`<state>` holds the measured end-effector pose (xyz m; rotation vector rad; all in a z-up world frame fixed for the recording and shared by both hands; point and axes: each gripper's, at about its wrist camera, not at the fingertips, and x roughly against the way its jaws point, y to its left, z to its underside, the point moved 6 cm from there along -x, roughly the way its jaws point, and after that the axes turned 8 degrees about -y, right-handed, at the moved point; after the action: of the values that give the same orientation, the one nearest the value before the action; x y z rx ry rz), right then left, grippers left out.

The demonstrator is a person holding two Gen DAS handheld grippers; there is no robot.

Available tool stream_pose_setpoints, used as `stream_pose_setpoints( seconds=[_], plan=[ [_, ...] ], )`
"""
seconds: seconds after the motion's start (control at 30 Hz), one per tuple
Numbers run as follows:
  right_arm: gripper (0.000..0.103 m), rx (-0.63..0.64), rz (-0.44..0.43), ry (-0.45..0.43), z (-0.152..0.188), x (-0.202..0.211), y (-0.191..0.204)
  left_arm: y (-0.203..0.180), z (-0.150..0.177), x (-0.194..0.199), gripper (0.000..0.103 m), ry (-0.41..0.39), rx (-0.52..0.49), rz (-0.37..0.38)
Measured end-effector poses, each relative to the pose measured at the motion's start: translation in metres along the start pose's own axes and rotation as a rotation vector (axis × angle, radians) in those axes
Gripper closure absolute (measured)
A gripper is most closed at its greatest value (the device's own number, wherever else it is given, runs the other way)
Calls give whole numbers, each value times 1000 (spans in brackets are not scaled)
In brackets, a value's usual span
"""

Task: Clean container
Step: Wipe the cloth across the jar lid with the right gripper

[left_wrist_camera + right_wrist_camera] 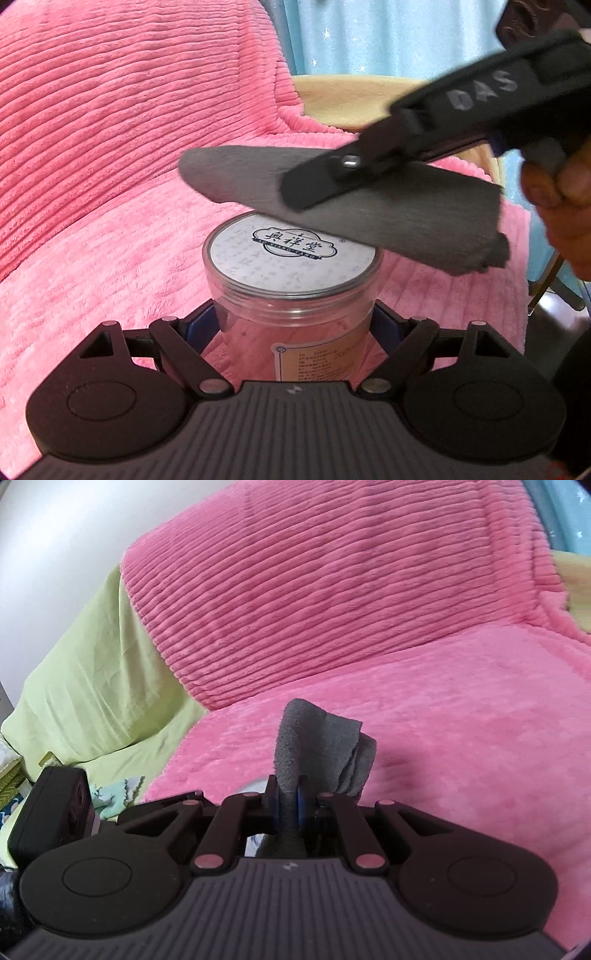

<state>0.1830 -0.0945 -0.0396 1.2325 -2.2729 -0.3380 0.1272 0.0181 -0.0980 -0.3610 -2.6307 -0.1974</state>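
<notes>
A pink ribbed blanket covered the sofa seat and backrest. A light green sheet lay beside the blanket's left edge. A pale blue star-printed curtain hung behind a cream-coloured chair back.

Pink ribbed blanket, green sheet beside

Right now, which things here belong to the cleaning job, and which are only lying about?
For the job:
- jar, held in the left tongs
- grey cloth, pinched in the right tongs, just over the lid

Lying about:
- pink blanket
- green sheet
- blue curtain
</notes>
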Motion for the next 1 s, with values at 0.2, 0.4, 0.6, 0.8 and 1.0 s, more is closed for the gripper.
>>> stream_pose_setpoints(
  seconds=[0.2,0.4,0.6,0.8,1.0],
  plan=[
    [96,-13,20,-10,10,18,8,1,2,1,18,-1,-10,5],
    [96,-21,-9,-6,17,23,20,8,2,0,18,0,-5,13],
    [96,-19,-63,8,18,13,32,11,1,-4,18,2,1,13],
    [96,-5,-99,20,13,-4,39,14,0,-8,18,1,5,14],
    [97,23,-104,28,4,-22,38,14,1,-6,18,0,16,20]
  ],
)
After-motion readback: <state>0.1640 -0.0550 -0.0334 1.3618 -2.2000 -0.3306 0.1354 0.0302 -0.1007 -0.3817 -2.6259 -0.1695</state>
